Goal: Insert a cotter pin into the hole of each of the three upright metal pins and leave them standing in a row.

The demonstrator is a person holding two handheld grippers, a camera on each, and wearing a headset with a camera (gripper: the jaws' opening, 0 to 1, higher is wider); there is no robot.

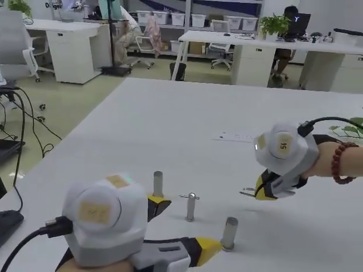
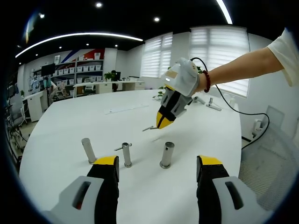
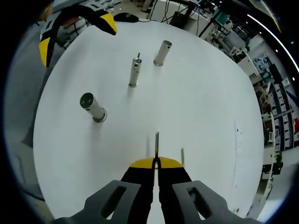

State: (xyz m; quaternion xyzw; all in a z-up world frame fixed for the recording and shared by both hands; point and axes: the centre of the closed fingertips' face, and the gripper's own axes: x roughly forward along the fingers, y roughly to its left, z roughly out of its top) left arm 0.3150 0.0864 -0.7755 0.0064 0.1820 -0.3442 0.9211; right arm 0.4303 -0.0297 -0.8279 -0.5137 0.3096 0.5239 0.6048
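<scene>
A wide white bench point(image 1: 170, 124) carries the work, with open space around a slightly slanted row of three upright grey metal pins close to the person. The left gripper point(image 2: 158, 162) is white-bodied, with yellow-tipped fingers point(image 2: 106, 161) spread wide. It hovers just before the row, seemingly ready to steady a pin. The right gripper point(image 3: 156, 163), off to the side and above the bench, has its fingers pinched tight on a thin silver cotter pin point(image 3: 157, 142), which points forward, probably for threading. The middle pin point(image 1: 190, 207) already has a second cotter pin point(image 1: 187, 196) crossing its top. The farthest pin point(image 1: 157, 184) and nearest pin point(image 1: 229, 233) look bare. Each is a plain steel cylinder on a small flared foot.
</scene>
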